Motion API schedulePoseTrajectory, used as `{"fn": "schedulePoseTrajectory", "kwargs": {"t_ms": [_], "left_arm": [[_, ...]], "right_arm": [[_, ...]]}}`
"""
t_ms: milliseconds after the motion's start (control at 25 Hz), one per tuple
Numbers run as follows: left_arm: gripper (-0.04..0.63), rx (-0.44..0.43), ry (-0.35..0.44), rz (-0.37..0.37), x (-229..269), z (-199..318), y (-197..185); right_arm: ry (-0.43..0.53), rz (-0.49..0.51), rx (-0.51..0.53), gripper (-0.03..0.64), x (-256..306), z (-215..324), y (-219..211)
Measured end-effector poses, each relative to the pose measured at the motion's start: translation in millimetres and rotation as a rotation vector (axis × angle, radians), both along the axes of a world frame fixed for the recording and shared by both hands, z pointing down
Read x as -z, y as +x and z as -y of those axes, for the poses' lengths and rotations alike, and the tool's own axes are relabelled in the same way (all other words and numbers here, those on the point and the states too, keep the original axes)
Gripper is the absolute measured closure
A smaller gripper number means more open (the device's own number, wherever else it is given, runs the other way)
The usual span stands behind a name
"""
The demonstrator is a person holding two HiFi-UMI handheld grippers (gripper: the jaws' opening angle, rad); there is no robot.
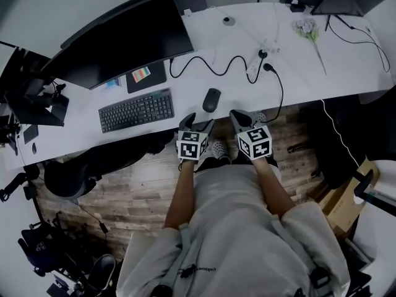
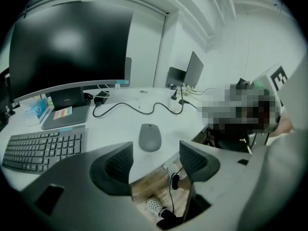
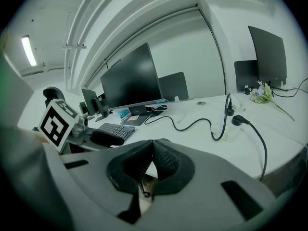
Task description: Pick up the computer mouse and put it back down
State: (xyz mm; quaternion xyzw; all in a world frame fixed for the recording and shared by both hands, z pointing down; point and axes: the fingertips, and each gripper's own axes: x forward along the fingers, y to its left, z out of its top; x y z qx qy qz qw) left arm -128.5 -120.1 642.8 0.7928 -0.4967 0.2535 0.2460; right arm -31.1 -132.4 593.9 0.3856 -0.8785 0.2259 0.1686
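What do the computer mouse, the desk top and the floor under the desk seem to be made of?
Computer mouse: probably plastic, dark grey and matt; its smooth rounded shell shows no shine.
Desk top: white, smooth and even, likely laminate or painted board; what lies under the surface cannot be told.
Floor: wood or wood-look planks, brown, with visible plank joints and grain.

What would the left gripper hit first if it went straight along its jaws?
Most likely the computer mouse, on the desk dead ahead of the left gripper, jaws open. Depth unclear; the desk edge might come first.
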Motion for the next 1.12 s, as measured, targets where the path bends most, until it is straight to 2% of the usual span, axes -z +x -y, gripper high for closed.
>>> {"fn": "schedulePoseTrajectory", "kwargs": {"t_ms": [240, 480, 600, 720, 800, 840, 1000, 1120], "left_arm": [[0.293, 0.013, 0.076, -0.097, 28.9, -5.7, -8.8], [0.304, 0.007, 0.134, -0.12, 46.5, -8.8, -9.1], [0.408, 0.009, 0.168, -0.141, 54.2, -9.3, -12.2], [0.43, 0.033, 0.178, -0.134, 56.5, -10.3, -18.0], [0.538, 0.068, 0.18, -0.12, 56.6, -10.0, -25.8], [0.559, 0.081, 0.18, -0.117, 57.1, -10.0, -29.4], [0.574, 0.091, 0.178, -0.118, 58.4, -12.1, -37.2], [0.574, 0.085, 0.182, -0.158, 59.3, -12.2, -35.3]], "right_arm": [[0.002, -0.012, 0.036, 0.609, -1.7, -17.7, -20.5], [0.02, -0.012, 0.068, 0.609, -1.8, -24.8, -31.8], [0.018, 0.016, 0.064, 0.609, -1.5, -24.8, -38.2], [0.026, 0.029, 0.075, 0.609, 1.3, -25.6, -43.7], [0.027, 0.027, 0.082, 0.609, 0.9, -25.9, -46.4], [0.026, 0.026, 0.084, 0.609, 0.6, -26.0, -47.3], [0.026, 0.02, 0.082, 0.609, -0.2, -26.9, -48.0], [0.023, 0.01, 0.081, 0.609, -0.6, -26.1, -47.7]]}}
